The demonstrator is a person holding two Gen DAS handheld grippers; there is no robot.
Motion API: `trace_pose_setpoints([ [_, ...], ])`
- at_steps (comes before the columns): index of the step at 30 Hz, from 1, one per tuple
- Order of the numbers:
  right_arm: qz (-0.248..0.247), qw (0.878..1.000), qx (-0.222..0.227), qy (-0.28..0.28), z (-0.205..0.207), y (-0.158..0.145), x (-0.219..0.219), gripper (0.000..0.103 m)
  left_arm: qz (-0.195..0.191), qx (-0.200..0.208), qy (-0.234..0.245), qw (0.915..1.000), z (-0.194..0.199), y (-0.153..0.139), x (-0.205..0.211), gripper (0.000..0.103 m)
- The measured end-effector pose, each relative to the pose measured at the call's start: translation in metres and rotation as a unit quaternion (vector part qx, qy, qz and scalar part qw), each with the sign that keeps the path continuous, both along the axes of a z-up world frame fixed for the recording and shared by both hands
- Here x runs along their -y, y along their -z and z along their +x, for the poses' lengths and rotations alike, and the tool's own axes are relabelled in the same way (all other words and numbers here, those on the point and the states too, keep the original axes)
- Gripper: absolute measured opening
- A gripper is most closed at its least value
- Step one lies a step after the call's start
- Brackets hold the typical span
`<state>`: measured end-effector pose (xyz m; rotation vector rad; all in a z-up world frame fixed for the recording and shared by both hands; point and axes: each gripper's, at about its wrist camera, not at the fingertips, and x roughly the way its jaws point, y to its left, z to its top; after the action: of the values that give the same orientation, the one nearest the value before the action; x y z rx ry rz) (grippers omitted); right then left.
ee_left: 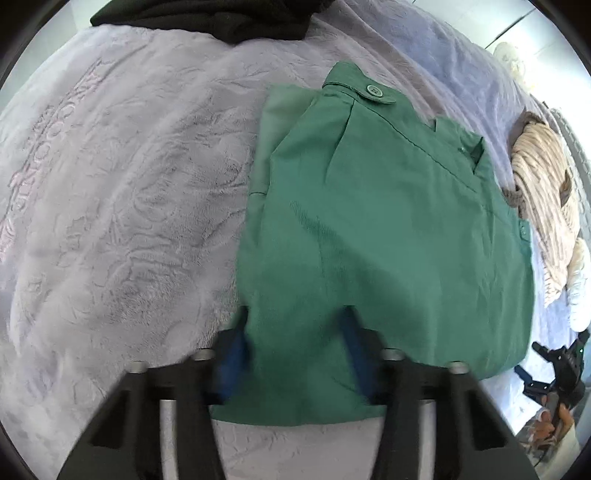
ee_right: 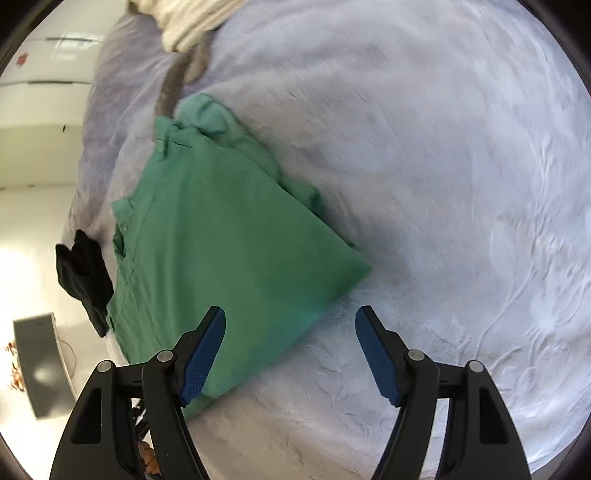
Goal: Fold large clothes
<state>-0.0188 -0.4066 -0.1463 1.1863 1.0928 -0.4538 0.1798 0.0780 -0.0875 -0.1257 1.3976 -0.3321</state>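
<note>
A folded green garment (ee_left: 388,236) is seen lying on a pale lavender plush blanket (ee_left: 122,192) that covers the bed. In the left wrist view the garment fills the centre and right, with its waistband and a buttoned tab (ee_left: 375,90) at the far end; a second, smaller button (ee_left: 523,230) is visible on the garment's right edge. The near hem of the garment is draped over the blue pads (ee_left: 351,347) of the left gripper (ee_left: 295,350), whose jaws stand spread with cloth lying between and over them; whether any cloth is pinched cannot be told, as this part is blurred.

Beyond the garment's far end a black cloth (ee_left: 207,18) is shown, and to the garment's right a cream and brown striped throw (ee_left: 543,192). Past the garment's near right corner the right gripper (ee_left: 554,369) is seen, small, with a hand below it.

In the right wrist view the same garment (ee_right: 221,251) is seen at an angle, as a thick folded block with one corner pointing onto bare blanket (ee_right: 461,184). The right gripper (ee_right: 290,332) is held above it with jaws wide apart and nothing between them; its left pad (ee_right: 203,358) overlaps the garment's near edge in the picture. The black cloth (ee_right: 83,273) appears at the garment's left edge, hanging over the bed's side, and a white floor with a grey object (ee_right: 38,362) is shown beyond, which the left view does not give.
</note>
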Motion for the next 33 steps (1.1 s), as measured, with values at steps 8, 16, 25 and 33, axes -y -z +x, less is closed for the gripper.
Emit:
trace_pose_setpoints([
  [8, -0.049, 0.998, -0.013, -0.043, 0.019, -0.007, 0.002, 0.003, -0.025, 0.012, 0.014, 0.9995, -0.023, -0.011, -0.019, 0.011],
  [16, -0.047, 0.995, -0.058, -0.070, 0.018, 0.026, 0.006, 0.004, 0.005, -0.009, 0.008, 0.9999, -0.041, 0.022, -0.031, 0.012],
  [25, -0.137, 0.988, -0.045, -0.057, 0.003, -0.040, -0.005, 0.010, 0.042, 0.053, -0.005, 0.9977, -0.026, -0.041, -0.043, 0.012],
  [33, -0.172, 0.973, -0.018, -0.155, 0.099, -0.045, -0.029, 0.010, 0.055, 0.096, 0.030, 0.9933, 0.031, -0.028, 0.042, 0.012],
])
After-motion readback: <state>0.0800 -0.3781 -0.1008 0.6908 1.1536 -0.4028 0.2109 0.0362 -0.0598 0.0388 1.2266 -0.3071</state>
